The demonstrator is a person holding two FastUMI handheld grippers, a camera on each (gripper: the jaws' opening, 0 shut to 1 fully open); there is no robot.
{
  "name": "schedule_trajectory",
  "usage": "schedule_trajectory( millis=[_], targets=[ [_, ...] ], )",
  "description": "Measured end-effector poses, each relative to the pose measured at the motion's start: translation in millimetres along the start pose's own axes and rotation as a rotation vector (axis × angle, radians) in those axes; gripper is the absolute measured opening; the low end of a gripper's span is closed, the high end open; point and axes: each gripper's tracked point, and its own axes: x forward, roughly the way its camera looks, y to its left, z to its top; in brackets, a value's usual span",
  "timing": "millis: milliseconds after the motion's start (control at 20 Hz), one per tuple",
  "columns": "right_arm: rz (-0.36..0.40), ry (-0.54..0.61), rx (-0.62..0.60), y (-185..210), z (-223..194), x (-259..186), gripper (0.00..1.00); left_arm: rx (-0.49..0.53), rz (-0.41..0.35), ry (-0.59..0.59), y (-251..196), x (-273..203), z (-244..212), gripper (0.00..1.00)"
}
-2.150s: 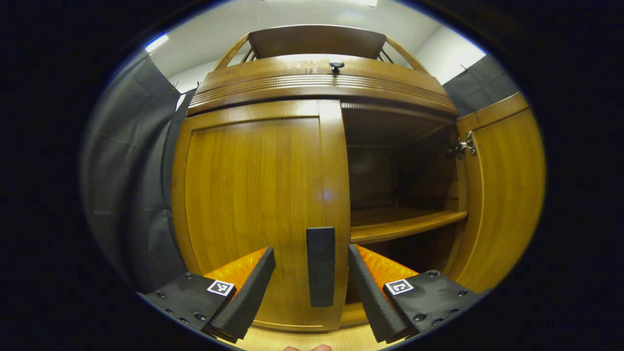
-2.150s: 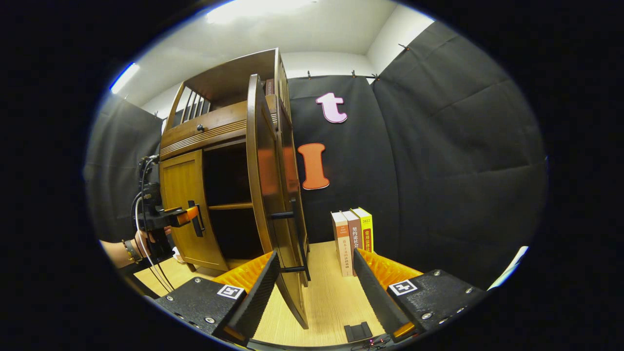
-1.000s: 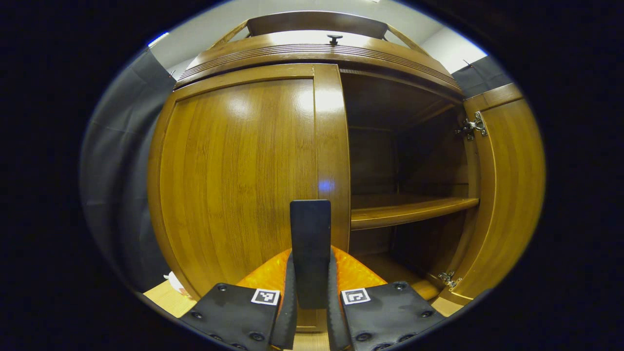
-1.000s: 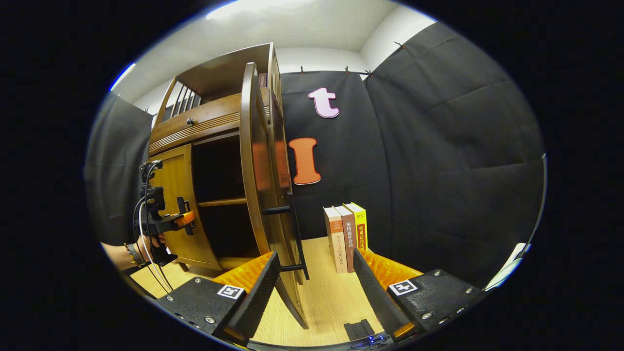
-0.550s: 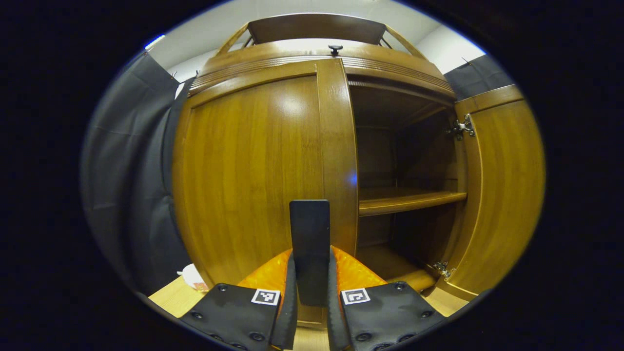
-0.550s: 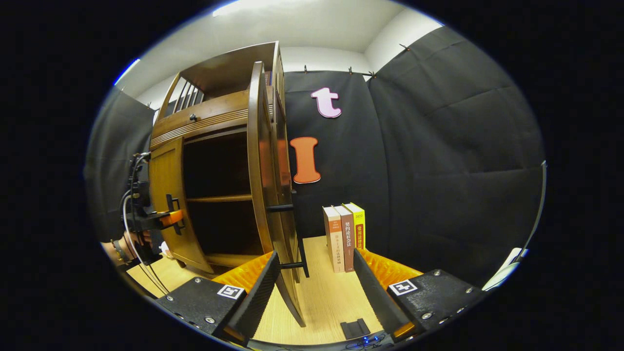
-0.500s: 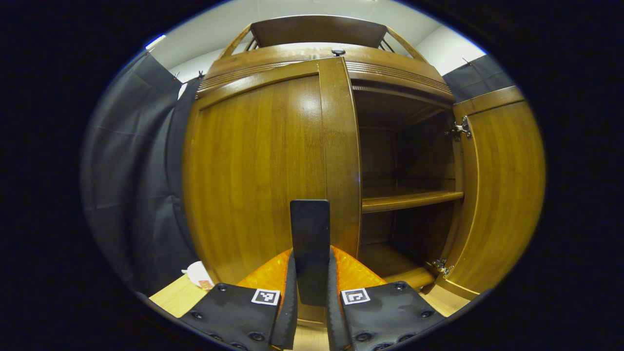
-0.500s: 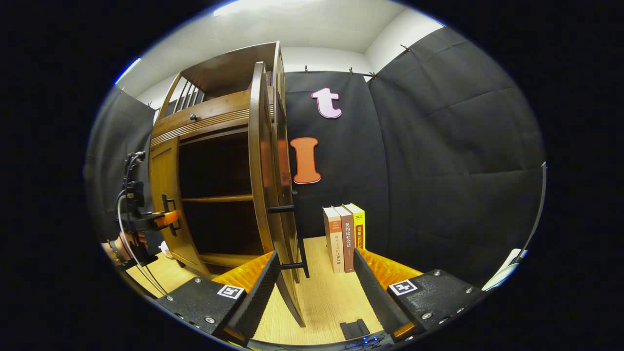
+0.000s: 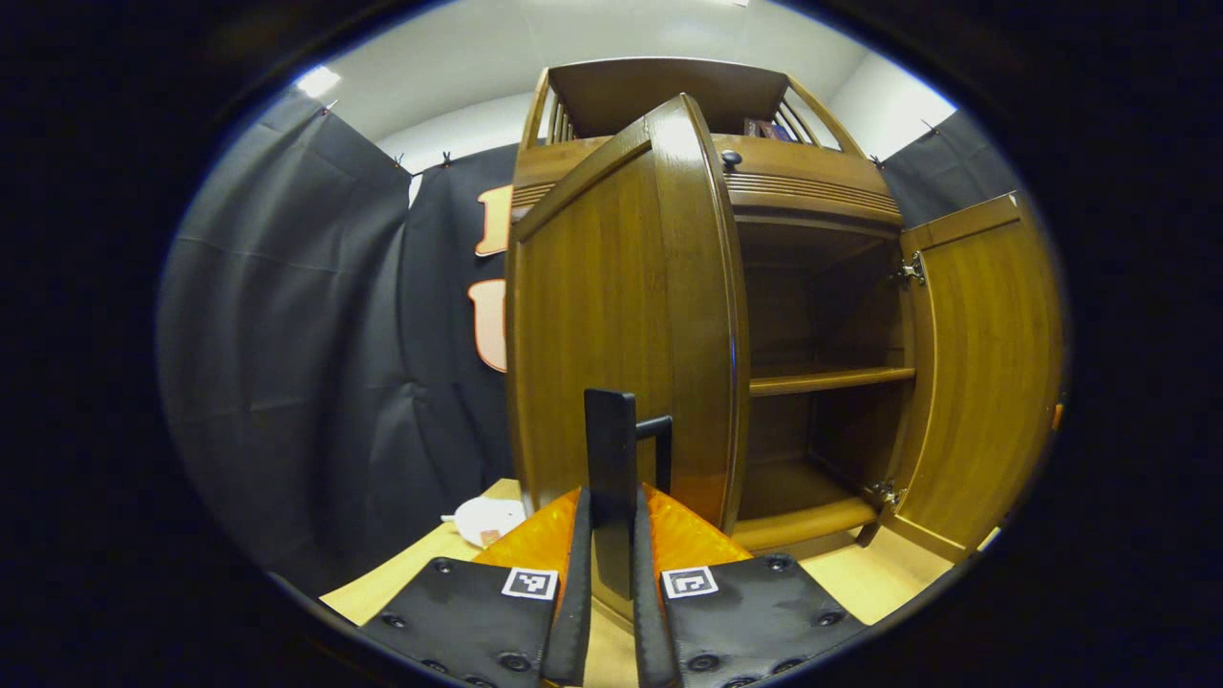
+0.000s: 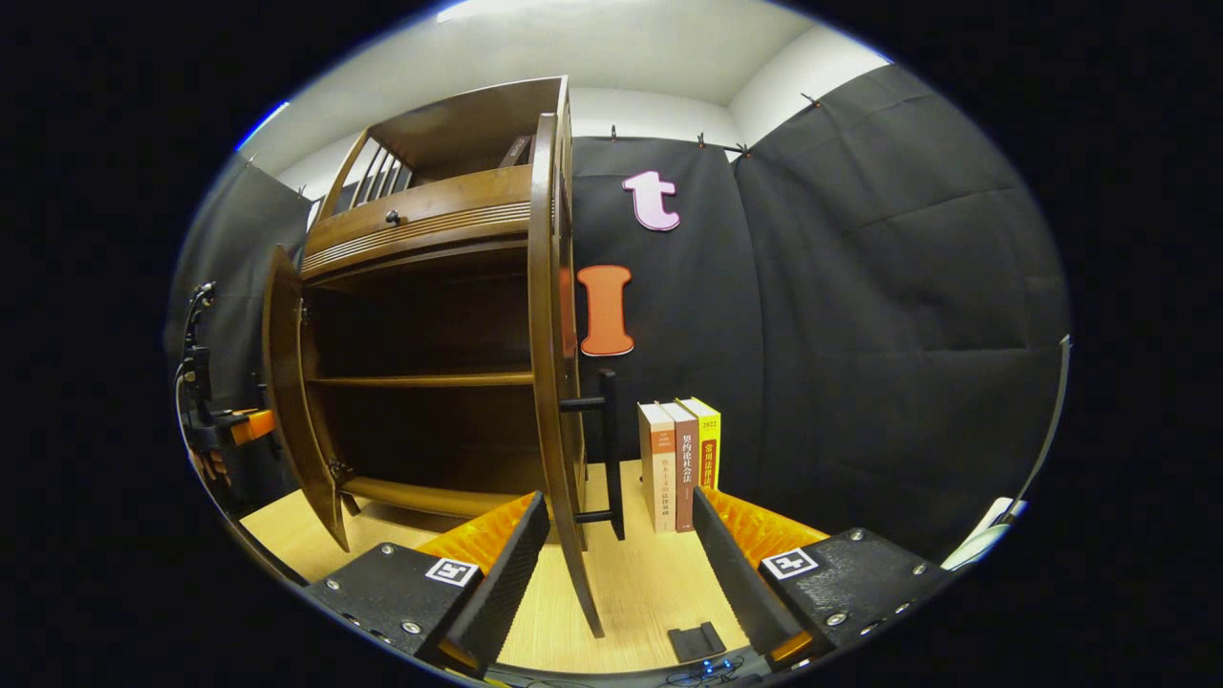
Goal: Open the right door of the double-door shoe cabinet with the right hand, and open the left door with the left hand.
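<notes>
The wooden shoe cabinet (image 9: 812, 182) stands with both doors swung out. In the left gripper view my left gripper (image 9: 610, 573) is shut on the black bar handle (image 9: 610, 449) of the left door (image 9: 611, 325), which stands well out from the front. The right door (image 9: 984, 382) hangs open at the right. In the right gripper view my right gripper (image 10: 616, 573) is open; the right door (image 10: 547, 363) stands edge-on just ahead of it, between the fingers and not touched, its handle (image 10: 610, 449) free. The left door (image 10: 287, 401) and the left gripper (image 10: 229, 425) show at far left.
Inside the cabinet a shelf (image 10: 420, 380) crosses at mid height. Three upright books (image 10: 683, 459) stand on the light wooden table (image 10: 659, 583) right of the right door. A small white object (image 9: 487, 516) lies on the table left of the left door. Black cloth walls enclose the booth.
My left gripper closed on the left door's handle and pulled the door from closed to wide open. My right gripper stayed open beside the opened right door.
</notes>
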Motion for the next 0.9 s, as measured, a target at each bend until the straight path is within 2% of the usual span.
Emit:
schedule_trajectory(
  millis=[50,100,200,250,300,400,450,500,550,600,650,900],
  targets=[
    [-0.001,-0.001,0.008,3,0,-1,0.99,0.018,0.009,0.004,11,-6,-1,0.25],
    [-0.001,-0.006,0.012,6,0,-1,0.92,0.033,0.02,-0.001,24,-10,0,0.23],
    [0.004,-0.012,0.004,13,1,-2,0.92,0.038,0.065,-0.001,53,-19,0,0.15],
    [-0.004,-0.01,-0.004,13,1,-2,0.99,0.026,0.088,0.004,69,-23,-2,0.18],
    [-0.012,-0.005,-0.008,11,1,-2,0.92,0.01,0.1,0.002,82,-24,-2,0.13],
    [-0.023,0.0,-0.007,13,3,-4,0.92,-0.012,0.107,-0.006,105,-30,-6,0.11],
    [-0.03,-0.003,-0.008,13,5,-5,0.92,-0.017,0.095,-0.009,112,-29,-10,0.09],
    [-0.041,-0.01,-0.015,13,8,-6,0.86,-0.03,0.066,-0.009,116,-29,-9,0.07],
    [-0.052,-0.017,-0.028,13,12,-8,0.92,-0.037,0.041,-0.01,122,-28,-9,0.07],
    [-0.064,-0.023,-0.043,14,15,-10,0.92,-0.036,0.013,-0.01,127,-26,-9,0.07],
    [-0.072,-0.025,-0.052,14,18,-11,0.99,-0.032,-0.01,-0.011,132,-25,-10,0.07],
    [-0.082,-0.016,-0.018,26,20,-19,0.99,-0.044,-0.14,-0.028,166,-15,-10,0.07]
  ],
)
